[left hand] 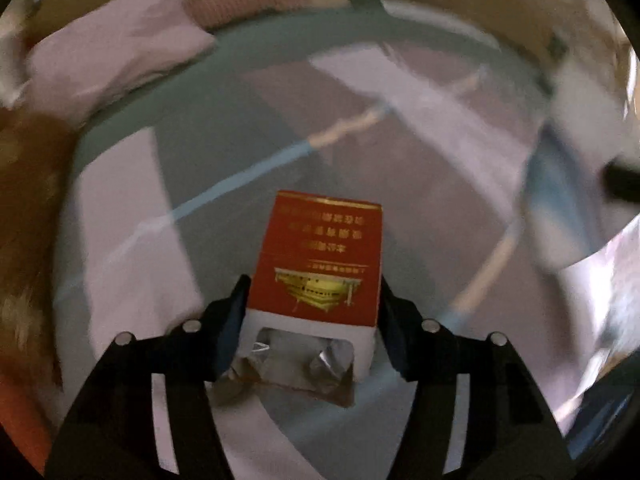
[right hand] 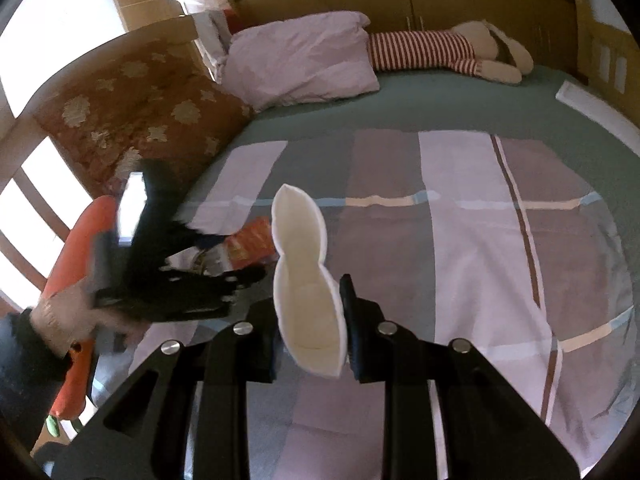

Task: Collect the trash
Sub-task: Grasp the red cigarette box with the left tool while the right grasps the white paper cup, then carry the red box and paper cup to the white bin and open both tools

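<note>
A red cigarette pack [left hand: 320,252] with gold print, its torn foil end toward the camera, lies on the patchwork bedcover [left hand: 400,152]. My left gripper [left hand: 314,292] is shut on it, one pad against each long side. In the right wrist view the same left gripper [right hand: 232,258] sits low over the bed at the left with the red pack [right hand: 252,240] in it, held by a person's hand [right hand: 60,312]. My right gripper [right hand: 310,300] is shut on a squashed white paper cup [right hand: 304,264], which it holds up above the bedcover [right hand: 460,260].
A pale pink pillow [right hand: 300,60] and a plush toy in a red-striped shirt [right hand: 440,54] lie at the head of the bed. A brown patterned cushion [right hand: 140,108] leans on the wooden bed frame at the left. An orange plush [right hand: 76,240] lies beside it.
</note>
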{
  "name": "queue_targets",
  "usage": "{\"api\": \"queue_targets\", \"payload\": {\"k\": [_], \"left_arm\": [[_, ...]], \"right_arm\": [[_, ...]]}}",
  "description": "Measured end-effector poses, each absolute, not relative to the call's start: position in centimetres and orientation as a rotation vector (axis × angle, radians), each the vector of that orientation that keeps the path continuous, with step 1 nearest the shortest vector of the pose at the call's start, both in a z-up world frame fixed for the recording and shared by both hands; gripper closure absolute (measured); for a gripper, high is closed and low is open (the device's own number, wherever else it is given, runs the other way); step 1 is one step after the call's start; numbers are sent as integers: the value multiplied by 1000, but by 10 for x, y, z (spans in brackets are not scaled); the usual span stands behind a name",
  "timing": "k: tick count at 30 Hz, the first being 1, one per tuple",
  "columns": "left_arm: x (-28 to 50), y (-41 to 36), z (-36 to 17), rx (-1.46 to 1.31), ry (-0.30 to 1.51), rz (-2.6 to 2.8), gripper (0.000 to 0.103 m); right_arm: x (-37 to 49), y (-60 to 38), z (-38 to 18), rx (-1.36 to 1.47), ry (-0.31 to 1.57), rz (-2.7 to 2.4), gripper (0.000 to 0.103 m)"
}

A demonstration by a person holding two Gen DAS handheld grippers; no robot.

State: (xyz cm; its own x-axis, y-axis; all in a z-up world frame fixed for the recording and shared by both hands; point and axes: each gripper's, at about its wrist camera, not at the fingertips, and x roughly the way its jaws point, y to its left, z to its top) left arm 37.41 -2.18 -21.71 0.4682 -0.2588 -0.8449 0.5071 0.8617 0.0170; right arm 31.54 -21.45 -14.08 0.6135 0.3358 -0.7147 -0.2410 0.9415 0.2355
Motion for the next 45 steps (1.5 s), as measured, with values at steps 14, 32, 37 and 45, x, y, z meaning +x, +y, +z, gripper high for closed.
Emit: {"api": "queue_targets", "payload": {"k": [14,32,37,45], "left_arm": [[167,8,-132,-29,840,-175,41],[168,0,-154,12,857,-183,42],[168,1,-155,13,858,-178,42],[166,6,-152,4,844,-185,42]], "right_arm": [[174,-211,-123,128,751,354,77],[175,-196,-139,91,806,349,77],[174,-197,-139,90,806,347,77],[110,-271,-85,167,641,259,76]]}}
